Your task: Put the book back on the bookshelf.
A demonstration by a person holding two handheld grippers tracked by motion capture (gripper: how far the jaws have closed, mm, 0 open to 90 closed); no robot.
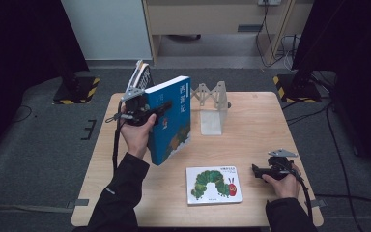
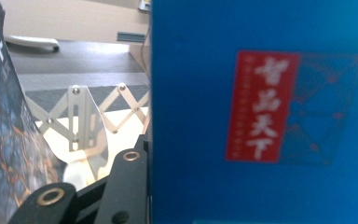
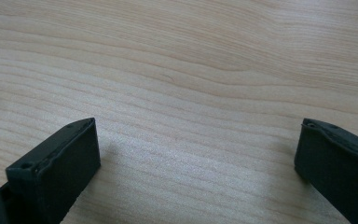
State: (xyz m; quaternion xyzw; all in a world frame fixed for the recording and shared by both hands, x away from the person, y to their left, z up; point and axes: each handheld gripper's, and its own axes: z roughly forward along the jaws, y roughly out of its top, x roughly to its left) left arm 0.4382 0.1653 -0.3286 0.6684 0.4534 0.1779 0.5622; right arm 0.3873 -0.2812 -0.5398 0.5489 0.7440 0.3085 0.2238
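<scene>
**Blue book lifted toward the rack, right gripper idle**

Nearest you, a caterpillar picture book (image 1: 214, 184) lies flat at the table's (image 1: 251, 121) front edge. Just to its right, your right gripper (image 1: 257, 170) rests low over bare wood with its jaws spread wide and nothing between them, likely parked to stay clear.

Farther in, on the left, your left gripper (image 1: 160, 110) clamps a tall blue book (image 1: 171, 118) by its cover, holding it upright and tilted, clear of the tabletop. A darker book (image 1: 144, 75) stands just behind it; whether the jaws pinch that too is unclear.

Beyond, near the table's middle, a folding metal book rack (image 1: 212, 104) stands, seemingly the blue book's destination.
</scene>
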